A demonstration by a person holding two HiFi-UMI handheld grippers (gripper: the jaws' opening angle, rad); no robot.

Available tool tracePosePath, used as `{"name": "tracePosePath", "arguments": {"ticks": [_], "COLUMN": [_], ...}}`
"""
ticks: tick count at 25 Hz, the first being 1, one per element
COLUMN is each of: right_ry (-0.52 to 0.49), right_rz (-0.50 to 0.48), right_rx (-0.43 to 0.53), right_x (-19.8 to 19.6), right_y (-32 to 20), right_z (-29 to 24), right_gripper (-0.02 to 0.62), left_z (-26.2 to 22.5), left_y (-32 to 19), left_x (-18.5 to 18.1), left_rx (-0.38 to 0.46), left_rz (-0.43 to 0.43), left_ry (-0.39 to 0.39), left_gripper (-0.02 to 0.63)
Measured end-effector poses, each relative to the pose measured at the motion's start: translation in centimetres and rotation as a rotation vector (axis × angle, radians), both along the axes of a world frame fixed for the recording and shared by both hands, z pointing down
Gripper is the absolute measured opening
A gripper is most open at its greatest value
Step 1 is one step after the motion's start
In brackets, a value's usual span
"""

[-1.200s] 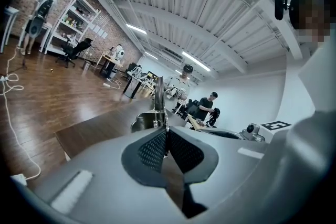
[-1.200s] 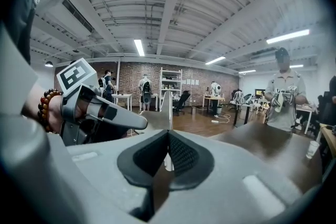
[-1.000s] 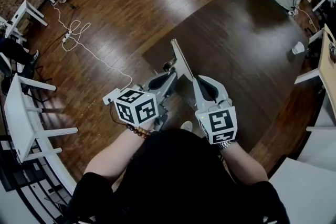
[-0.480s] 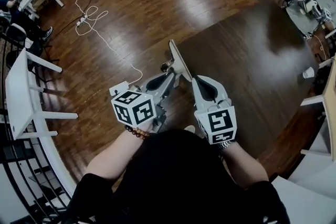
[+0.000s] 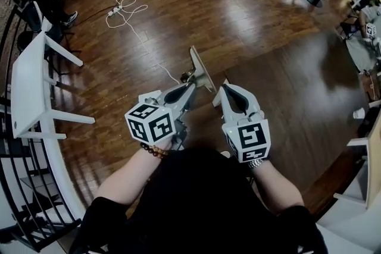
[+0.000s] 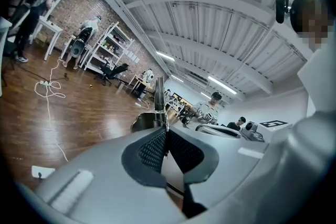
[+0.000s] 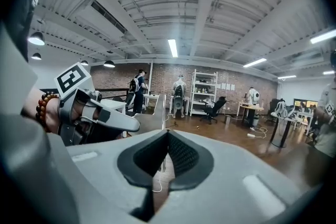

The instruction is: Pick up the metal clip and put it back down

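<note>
Metal clip (image 5: 201,68) hangs tilted in the air over the edge of the dark bench (image 5: 286,86), with the left gripper (image 5: 191,85) clenched on its thin plate. The right gripper (image 5: 224,91) is closed on nothing, its tip just beside the clip.

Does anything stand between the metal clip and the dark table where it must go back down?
Nothing visible does. The left gripper is shut on the metal clip, in the air near the table corner; a white cup stands far off.
</note>
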State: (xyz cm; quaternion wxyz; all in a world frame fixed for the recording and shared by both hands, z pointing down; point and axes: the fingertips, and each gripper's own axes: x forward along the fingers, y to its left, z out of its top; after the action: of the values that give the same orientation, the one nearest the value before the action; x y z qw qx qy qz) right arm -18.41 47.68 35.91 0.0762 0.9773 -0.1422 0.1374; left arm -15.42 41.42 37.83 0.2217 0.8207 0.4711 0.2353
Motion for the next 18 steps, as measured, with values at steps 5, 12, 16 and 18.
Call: {"name": "tracePosePath", "arguments": {"ticks": [5,12,16,18], "right_ry": [0.005,0.001,-0.009,-0.021], "right_rz": [-0.063,-0.17,-0.25,-0.286], "right_rx": [-0.003,-0.016,-0.031,-0.032], "right_x": [3.4,6.9,8.2,8.8], "right_y": [-5.6,-13.6,-17.3,-19.0], "right_z": [-0.1,0.0,-0.2,0.1], "right_gripper": [-0.008,-0.008,-0.008,-0.008], "left_z": [-0.1,0.1,-0.3,-0.5], "left_y": [-6.3,-15.0,-19.0,-20.9], "left_x": [2.9,5.5,6.4,6.7], "left_rx": [-0.005,-0.015,-0.027,-0.034], "left_rz": [-0.075,-0.197,-0.283,-0.326], "left_ry": [0.006,0.004,0.003,0.007], "left_gripper": [0.023,0.023,0.023,0.023]}}
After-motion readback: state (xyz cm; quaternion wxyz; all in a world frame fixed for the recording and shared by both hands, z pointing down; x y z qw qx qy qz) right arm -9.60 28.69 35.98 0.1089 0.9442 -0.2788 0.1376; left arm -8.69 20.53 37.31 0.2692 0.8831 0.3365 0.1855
